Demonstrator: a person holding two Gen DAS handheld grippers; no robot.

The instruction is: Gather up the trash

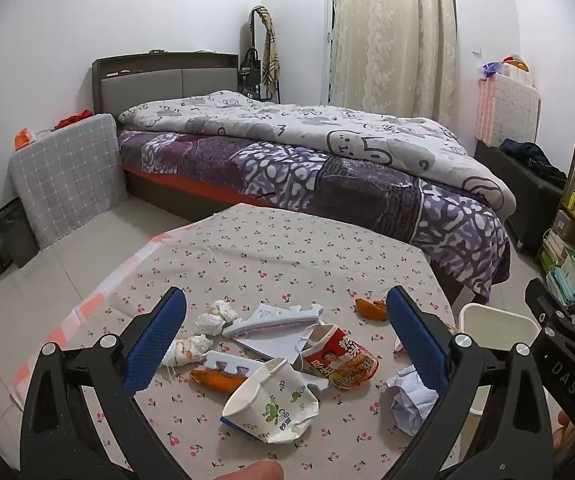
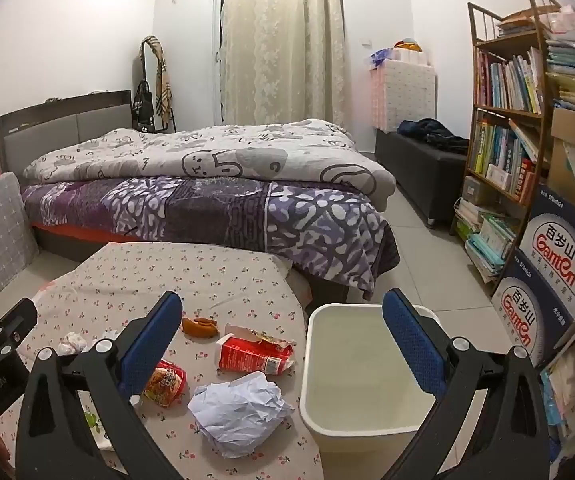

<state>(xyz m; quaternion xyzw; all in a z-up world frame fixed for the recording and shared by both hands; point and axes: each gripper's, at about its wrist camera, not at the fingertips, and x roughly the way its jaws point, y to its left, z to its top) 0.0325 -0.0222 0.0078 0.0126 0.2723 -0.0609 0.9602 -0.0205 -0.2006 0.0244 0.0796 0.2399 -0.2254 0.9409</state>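
Both grippers hover with jaws spread wide, gripping nothing. Between the left gripper (image 1: pixel 285 322) jaws lies the litter – a crushed paper cup (image 1: pixel 273 402), red noodle cup (image 1: pixel 341 358), tissue wads (image 1: pixel 215 318). The right gripper (image 2: pixel 281 328) frames crumpled paper (image 2: pixel 239 418) and a red carton (image 2: pixel 253 354) on the cherry-print tablecloth (image 2: pixel 191 268), with the white bin (image 2: pixel 363 426) just beside the table – empty.

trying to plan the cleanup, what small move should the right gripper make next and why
Probably lower the right gripper onto the crumpled paper: its fingers stand open and empty, the paper lies nearest, and the empty white bin sits beside it.
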